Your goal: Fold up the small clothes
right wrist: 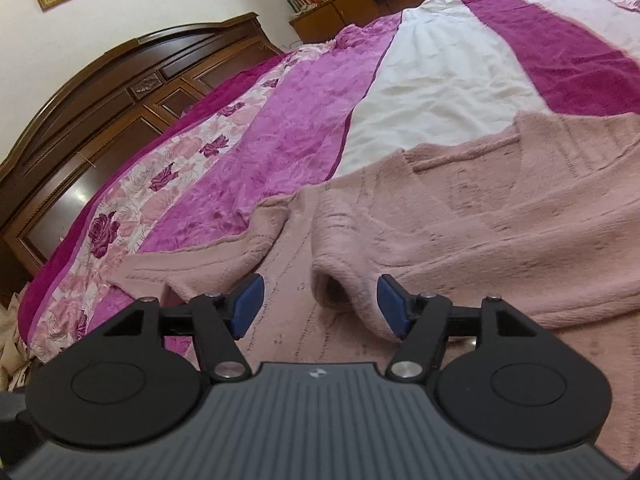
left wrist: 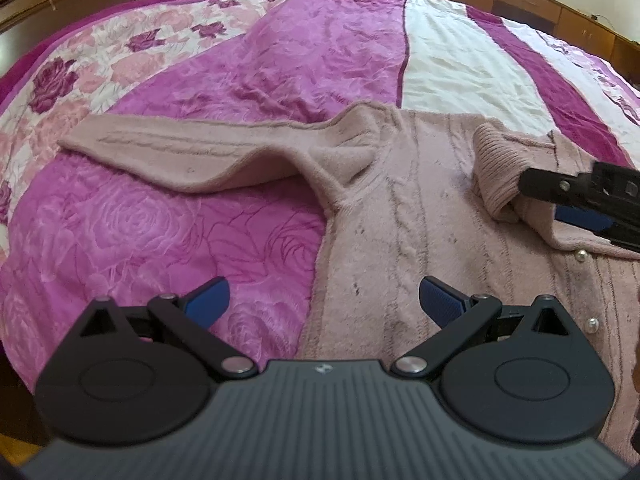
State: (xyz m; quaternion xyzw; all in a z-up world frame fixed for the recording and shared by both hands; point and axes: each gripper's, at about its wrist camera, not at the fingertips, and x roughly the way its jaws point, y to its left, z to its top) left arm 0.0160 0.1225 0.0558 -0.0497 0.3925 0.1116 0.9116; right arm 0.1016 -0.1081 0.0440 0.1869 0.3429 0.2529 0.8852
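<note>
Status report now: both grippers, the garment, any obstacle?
Left gripper open, empty. Right gripper open around folded sleeve cuff. Pink knitted cardigan flat on bedspread, other sleeve outstretched. No obstacle.

The dusty-pink fuzzy knit cardigan (left wrist: 432, 208) ahead of the tongs looks soft and matt with a ribbed cuff, the magenta floral bedspread (left wrist: 168, 232) has embossed sheen, and the dark wooden headboard (right wrist: 100, 112) is glossy.
</note>
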